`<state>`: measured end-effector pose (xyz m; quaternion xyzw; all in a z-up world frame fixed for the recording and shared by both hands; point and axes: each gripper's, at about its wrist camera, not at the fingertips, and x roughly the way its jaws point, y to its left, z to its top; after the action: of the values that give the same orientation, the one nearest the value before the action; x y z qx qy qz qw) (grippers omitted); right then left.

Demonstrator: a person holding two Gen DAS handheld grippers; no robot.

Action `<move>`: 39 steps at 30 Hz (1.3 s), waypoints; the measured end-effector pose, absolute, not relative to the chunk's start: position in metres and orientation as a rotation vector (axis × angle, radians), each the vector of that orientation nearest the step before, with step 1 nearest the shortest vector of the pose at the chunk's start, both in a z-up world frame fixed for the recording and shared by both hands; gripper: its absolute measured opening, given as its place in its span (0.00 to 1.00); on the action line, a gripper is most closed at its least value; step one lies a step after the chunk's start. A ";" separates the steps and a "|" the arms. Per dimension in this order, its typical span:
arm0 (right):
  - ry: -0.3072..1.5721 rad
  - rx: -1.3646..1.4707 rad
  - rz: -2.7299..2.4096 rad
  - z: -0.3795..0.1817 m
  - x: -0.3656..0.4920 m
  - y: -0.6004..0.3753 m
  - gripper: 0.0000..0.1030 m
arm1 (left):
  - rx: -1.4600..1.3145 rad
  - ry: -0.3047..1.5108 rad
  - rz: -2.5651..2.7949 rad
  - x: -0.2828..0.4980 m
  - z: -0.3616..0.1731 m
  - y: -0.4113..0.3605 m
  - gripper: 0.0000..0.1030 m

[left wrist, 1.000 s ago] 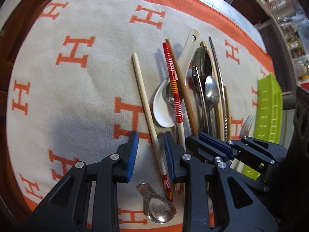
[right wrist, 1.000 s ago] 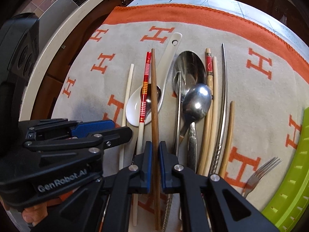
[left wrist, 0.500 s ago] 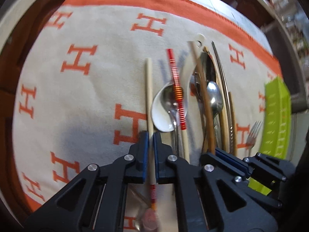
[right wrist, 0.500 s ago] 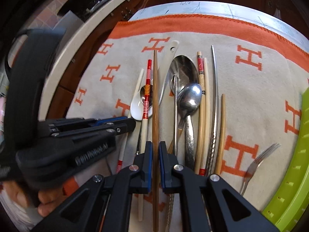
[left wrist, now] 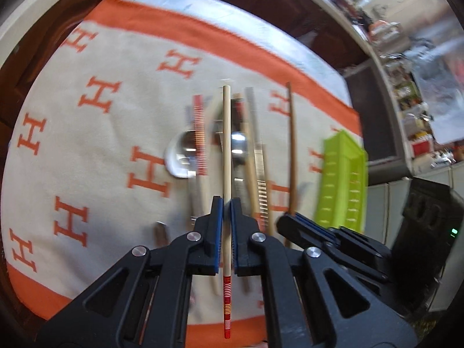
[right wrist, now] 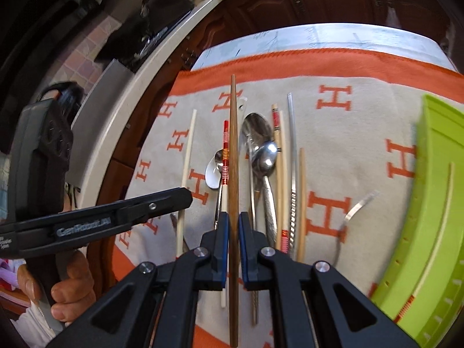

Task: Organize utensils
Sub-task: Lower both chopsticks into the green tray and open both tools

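Reading "GenRobot.AI", left claw (right wrist: 185, 197) pinching pale chopstick (left wrist: 226, 156); right claw (right wrist: 233, 223) pinching brown chopstick (right wrist: 233, 156).

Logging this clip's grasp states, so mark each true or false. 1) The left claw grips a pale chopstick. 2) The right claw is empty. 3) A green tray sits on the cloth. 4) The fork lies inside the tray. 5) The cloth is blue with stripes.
1) True: the left claw is shut on the pale chopstick.
2) False: the right claw is shut on the dark wooden chopstick.
3) True: the green tray rests on the cloth.
4) False: the fork lies on the cloth beside the tray.
5) False: it is beige with orange H letters and an orange border.
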<state>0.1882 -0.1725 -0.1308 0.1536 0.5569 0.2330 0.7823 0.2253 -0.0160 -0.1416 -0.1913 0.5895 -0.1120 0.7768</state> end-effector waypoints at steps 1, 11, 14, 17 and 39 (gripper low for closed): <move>1.192 0.344 0.495 -0.128 0.185 -0.179 0.06 | -0.411 1.266 -0.267 0.222 -0.133 -0.020 0.03; 1.104 0.478 0.332 -0.106 0.152 -0.272 0.06 | -0.328 1.204 -0.471 0.211 -0.082 -0.104 0.03; 1.084 0.502 0.256 -0.107 0.146 -0.300 0.06 | -0.294 1.208 -0.513 0.213 -0.078 -0.140 0.03; 1.084 0.519 0.202 -0.112 0.142 -0.319 0.06 | -0.263 1.216 -0.536 0.218 -0.080 -0.170 0.03; 1.169 0.489 0.076 -0.153 0.131 -0.356 0.08 | 0.015 1.223 -0.468 0.202 -0.139 -0.238 0.44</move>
<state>0.1315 -0.3556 -0.1526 0.2286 0.5459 0.0353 0.8053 0.2016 -0.2380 -0.1391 0.0067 0.5685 -0.2176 0.7933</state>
